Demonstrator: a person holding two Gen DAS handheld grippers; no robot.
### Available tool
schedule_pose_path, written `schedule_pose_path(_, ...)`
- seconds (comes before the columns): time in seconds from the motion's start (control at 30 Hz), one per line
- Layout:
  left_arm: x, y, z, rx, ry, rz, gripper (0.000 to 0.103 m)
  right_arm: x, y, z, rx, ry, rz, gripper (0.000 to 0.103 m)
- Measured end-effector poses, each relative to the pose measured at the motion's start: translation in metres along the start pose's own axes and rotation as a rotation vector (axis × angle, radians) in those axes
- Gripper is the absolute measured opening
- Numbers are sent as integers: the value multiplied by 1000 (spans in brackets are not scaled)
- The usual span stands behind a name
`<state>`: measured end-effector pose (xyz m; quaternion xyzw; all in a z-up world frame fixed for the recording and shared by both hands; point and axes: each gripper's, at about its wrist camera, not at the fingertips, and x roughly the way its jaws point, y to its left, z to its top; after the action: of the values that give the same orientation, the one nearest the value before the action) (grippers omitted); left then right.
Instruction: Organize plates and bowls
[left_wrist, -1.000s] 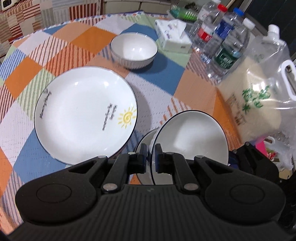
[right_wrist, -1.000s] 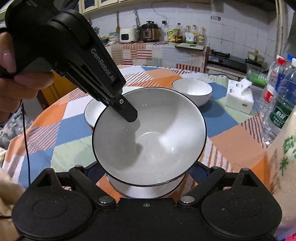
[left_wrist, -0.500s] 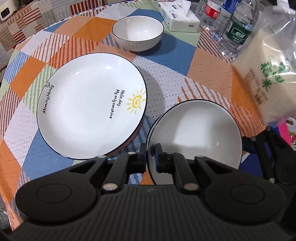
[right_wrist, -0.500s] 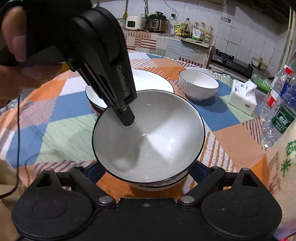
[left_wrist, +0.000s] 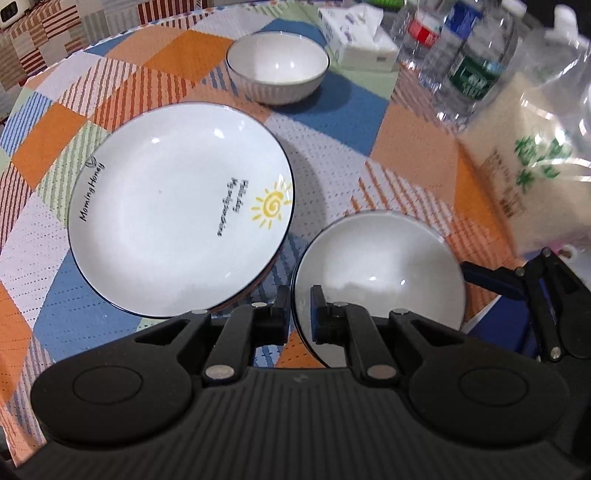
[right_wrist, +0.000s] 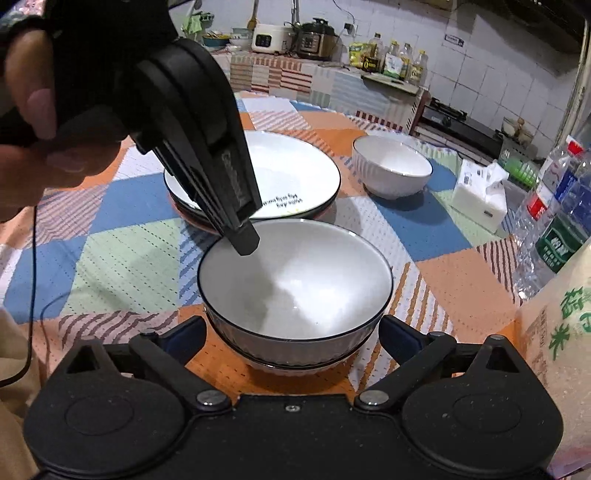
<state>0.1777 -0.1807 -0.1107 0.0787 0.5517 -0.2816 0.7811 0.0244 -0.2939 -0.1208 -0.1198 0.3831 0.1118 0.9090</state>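
Note:
My left gripper (left_wrist: 299, 314) is shut on the rim of a white bowl with a dark rim (left_wrist: 380, 273). In the right wrist view this bowl (right_wrist: 295, 280) sits nested in a second white bowl (right_wrist: 291, 363) on the table. My right gripper (right_wrist: 291, 332) is open, its fingers either side of the nested bowls. A large white plate with a sun drawing (left_wrist: 177, 206) lies on another plate (right_wrist: 192, 218) to the left. A third white bowl (left_wrist: 277, 66) stands alone further back.
A tissue box (left_wrist: 358, 40), several water bottles (left_wrist: 469, 62) and a bag of rice (left_wrist: 535, 166) crowd the right side of the round patchwork-clothed table (left_wrist: 55, 122). A kitchen counter with appliances (right_wrist: 295, 37) stands behind.
The left gripper has lowered the tilted bowl level into the bowl below it. The right gripper has stayed open around the bowls.

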Motion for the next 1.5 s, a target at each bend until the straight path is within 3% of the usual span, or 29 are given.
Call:
schedule_pose_path(0.27,-35,20,24,-39,-88,-43,11,-28,-29,28,22,-57,38,101)
schedule_pose_path(0.4,-47,21,40,84,-126,31,11,-38,-57,56,64,-103,66,100)
schedule_pose_path(0.53,-55,30,57,129,-128,40,17,-34,-83,91,114,-113,64,100)
schedule_pose_path(0.73,-43,49,87,100,-147,56,32,-4,-113,137,204,-45,155,87)
schedule_pose_path(0.9,-14,65,109,64,-159,71,32,44,-135,158,312,53,158,68)
schedule_pose_path(1.03,10,74,124,23,-161,74,32,103,-172,158,599,182,98,69)
schedule_pose_path(1.13,20,76,134,2,-198,68,32,139,-195,148,761,193,136,69)
schedule_pose_path(1.27,40,81,149,-69,-213,54,32,170,-200,137,790,174,88,61)
schedule_pose_path(1.37,61,84,160,-156,-165,46,32,183,-195,123,825,137,84,58)
schedule_pose_path(1.5,73,85,169,-204,-190,46,32,194,-196,108,876,92,100,51)
